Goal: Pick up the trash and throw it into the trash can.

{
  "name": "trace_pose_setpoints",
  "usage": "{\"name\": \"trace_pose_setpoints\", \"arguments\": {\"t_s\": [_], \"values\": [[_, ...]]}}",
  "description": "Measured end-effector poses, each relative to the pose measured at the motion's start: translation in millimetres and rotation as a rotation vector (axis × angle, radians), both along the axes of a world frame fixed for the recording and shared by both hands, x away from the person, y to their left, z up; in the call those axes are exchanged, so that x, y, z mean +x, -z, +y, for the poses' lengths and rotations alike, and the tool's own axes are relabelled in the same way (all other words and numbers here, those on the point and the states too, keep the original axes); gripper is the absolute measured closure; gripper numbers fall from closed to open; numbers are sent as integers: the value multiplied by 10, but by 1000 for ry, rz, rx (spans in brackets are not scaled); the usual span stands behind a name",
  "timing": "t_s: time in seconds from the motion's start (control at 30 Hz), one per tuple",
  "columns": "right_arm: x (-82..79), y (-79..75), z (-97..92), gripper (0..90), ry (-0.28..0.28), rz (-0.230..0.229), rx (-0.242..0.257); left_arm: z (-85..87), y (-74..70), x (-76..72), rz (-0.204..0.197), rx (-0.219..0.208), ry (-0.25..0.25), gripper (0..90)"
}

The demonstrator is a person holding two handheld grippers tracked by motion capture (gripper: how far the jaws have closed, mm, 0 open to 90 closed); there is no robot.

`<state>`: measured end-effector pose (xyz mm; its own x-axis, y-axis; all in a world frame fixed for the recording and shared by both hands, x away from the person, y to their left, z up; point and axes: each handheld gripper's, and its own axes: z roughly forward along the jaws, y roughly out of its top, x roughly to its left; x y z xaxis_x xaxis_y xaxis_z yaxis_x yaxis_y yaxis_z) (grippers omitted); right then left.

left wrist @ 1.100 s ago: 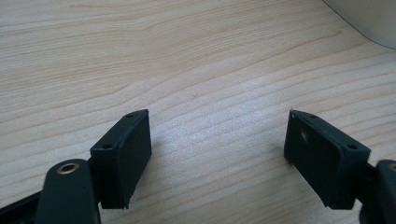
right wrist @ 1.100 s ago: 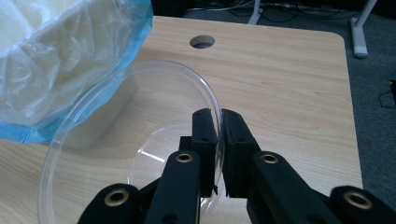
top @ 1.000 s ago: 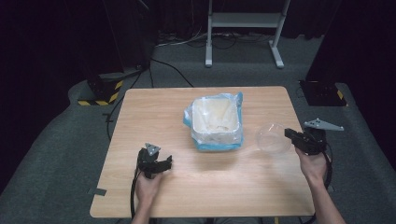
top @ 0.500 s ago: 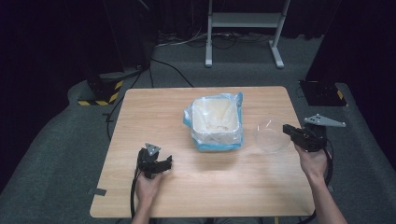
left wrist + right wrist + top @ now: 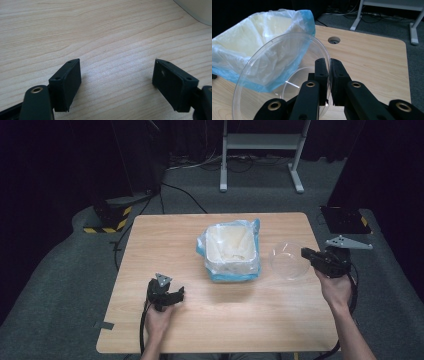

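Right gripper view has us pinching the rim of the clear plastic bowl (image 5: 279, 75) in the right gripper (image 5: 329, 75), just beside the bag-lined bin (image 5: 232, 251), and we judge it light, thin and slippery, best held at that rim, while the left gripper (image 5: 116, 82) gapes empty.

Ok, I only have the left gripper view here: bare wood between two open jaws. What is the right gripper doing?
Observer: The right gripper is shut on the rim of a clear plastic bowl, one jaw inside the rim and one outside.
Operator: Is the bowl flat on the table?
Observer: No, it is tilted, its open side turned toward the bin.
Operator: What sort of bin?
Observer: A cream bin lined with a pale blue bag, standing mid-table.
Operator: And where am I relative to it?
Observer: The left gripper is low over the near left part of the table, apart from the bin.
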<state>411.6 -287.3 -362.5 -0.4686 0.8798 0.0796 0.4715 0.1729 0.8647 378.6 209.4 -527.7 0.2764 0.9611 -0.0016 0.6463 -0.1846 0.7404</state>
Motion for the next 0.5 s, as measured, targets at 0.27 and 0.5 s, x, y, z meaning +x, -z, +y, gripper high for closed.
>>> {"name": "trace_pose_setpoints", "arguments": {"t_s": [0.27,0.5], "values": [[18,-125,50,851,-7,-12,8,0,0,0,0,0,0,229],[47,-270,125,851,-28,-27,12,0,0,0,0,0,0,229]]}}
